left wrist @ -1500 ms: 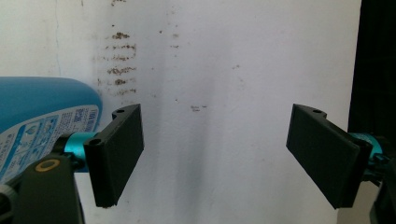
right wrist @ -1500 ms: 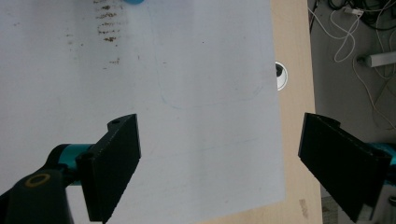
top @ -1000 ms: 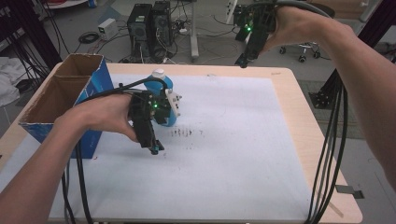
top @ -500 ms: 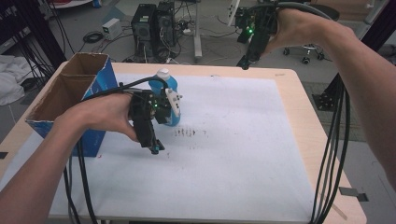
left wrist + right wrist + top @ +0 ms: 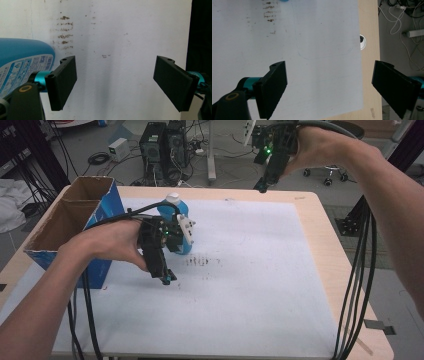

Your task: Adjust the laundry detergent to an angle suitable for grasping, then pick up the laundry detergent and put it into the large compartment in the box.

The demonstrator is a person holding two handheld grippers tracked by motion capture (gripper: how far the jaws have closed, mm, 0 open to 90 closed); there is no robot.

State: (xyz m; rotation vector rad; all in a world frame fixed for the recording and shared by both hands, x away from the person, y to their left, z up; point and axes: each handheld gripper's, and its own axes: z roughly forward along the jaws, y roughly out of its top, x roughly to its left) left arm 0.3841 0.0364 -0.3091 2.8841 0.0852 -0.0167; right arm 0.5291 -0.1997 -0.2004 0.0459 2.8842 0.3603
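**Blue bottle stands beside the open left hand-held gripper**

At the far left of the desk [image 5: 320, 235] stands an open cardboard box [image 5: 70, 220] with blue sides, its top flaps up. Just to its right, the person's left hand [image 5: 107, 245] holds the left hand-held gripper [image 5: 167, 279], tipped down toward the white sheet [image 5: 260, 280] that covers most of the desk. Its jaws stand wide apart with nothing between them; in the left gripper view only bare sheet lies in the gap. The blue bottle [image 5: 175, 217], with a white cap, stands upright on the sheet just behind this gripper, close to the box; in the left gripper view its labelled body [image 5: 22, 62] lies just outside one jaw, not between the two. A patch of small dark marks [image 5: 200, 261] dots the sheet just right of the bottle. Farther right, the right hand [image 5: 320, 145] holds the right hand-held gripper [image 5: 261, 186] high over the far edge of the desk, well apart from the bottle. Its jaws are also spread wide and empty, above the sheet's edge and the bare wood.
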